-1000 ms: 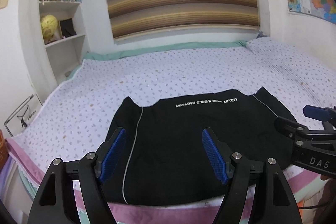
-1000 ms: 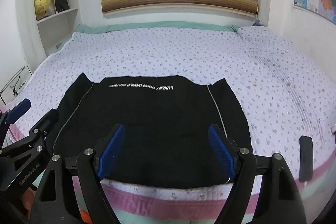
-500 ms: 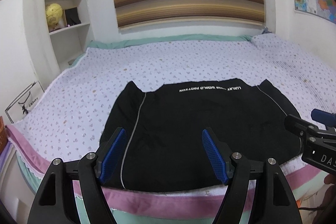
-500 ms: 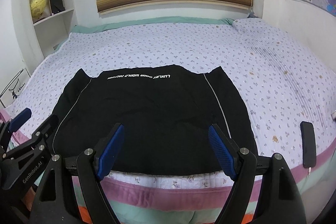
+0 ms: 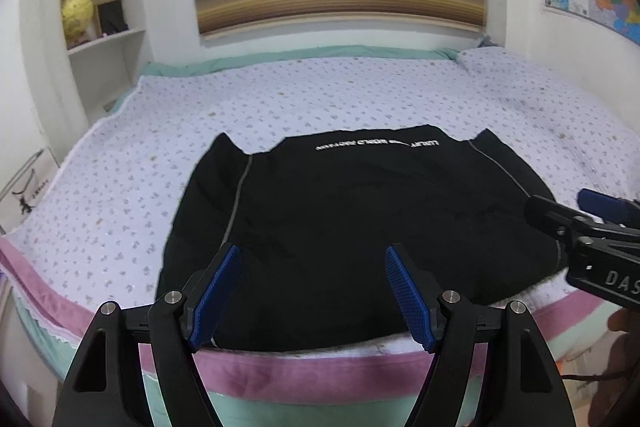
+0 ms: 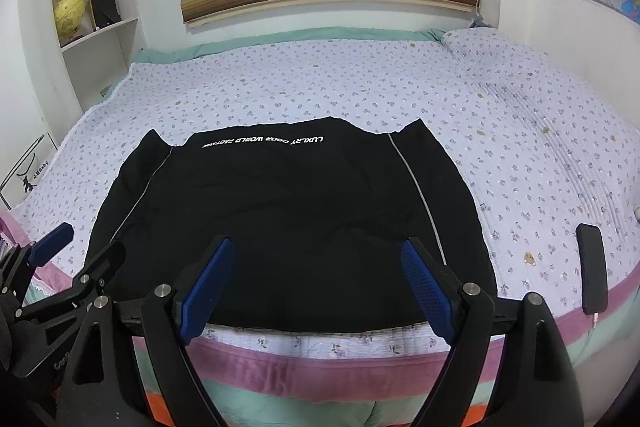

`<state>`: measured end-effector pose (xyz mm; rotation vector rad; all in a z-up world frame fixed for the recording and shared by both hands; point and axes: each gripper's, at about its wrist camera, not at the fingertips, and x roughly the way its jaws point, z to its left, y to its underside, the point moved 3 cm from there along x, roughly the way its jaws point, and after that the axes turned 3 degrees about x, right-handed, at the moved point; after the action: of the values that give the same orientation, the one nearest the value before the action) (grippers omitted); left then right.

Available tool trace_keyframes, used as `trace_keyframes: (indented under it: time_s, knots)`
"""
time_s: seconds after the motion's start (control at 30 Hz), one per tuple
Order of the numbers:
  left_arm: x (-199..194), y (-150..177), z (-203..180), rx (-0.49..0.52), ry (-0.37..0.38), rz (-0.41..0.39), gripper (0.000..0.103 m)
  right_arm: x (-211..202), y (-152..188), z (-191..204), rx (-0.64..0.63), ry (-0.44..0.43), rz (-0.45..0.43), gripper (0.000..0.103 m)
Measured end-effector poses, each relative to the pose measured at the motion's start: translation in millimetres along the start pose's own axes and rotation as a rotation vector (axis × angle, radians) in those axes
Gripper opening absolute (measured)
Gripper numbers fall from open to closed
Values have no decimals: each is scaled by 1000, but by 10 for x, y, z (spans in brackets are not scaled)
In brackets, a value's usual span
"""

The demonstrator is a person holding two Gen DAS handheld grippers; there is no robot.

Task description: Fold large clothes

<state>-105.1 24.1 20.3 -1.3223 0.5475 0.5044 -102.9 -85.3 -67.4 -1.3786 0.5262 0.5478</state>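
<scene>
A black garment (image 6: 288, 223) with white lettering lies spread flat on the bed (image 6: 360, 87), close to its near edge and nearer the left corner. The left gripper (image 5: 312, 291) and the right gripper (image 6: 316, 287) both hang above that near edge, blue-padded jaws wide apart, holding nothing. A dark phone (image 6: 591, 267) rests by the bed's near right corner.

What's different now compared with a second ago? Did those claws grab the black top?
No. Both grippers, left and right, have drawn back from the bed, open and empty; more of its near edge shows. The black top and phone lie unmoved.
</scene>
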Motion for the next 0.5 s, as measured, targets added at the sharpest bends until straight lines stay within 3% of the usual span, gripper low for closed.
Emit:
trace_keyframes:
  time_s: [0.5]
  knots:
    - [49, 45, -42, 16, -47, 30, 76, 35, 36, -1, -14, 3, 7, 87]
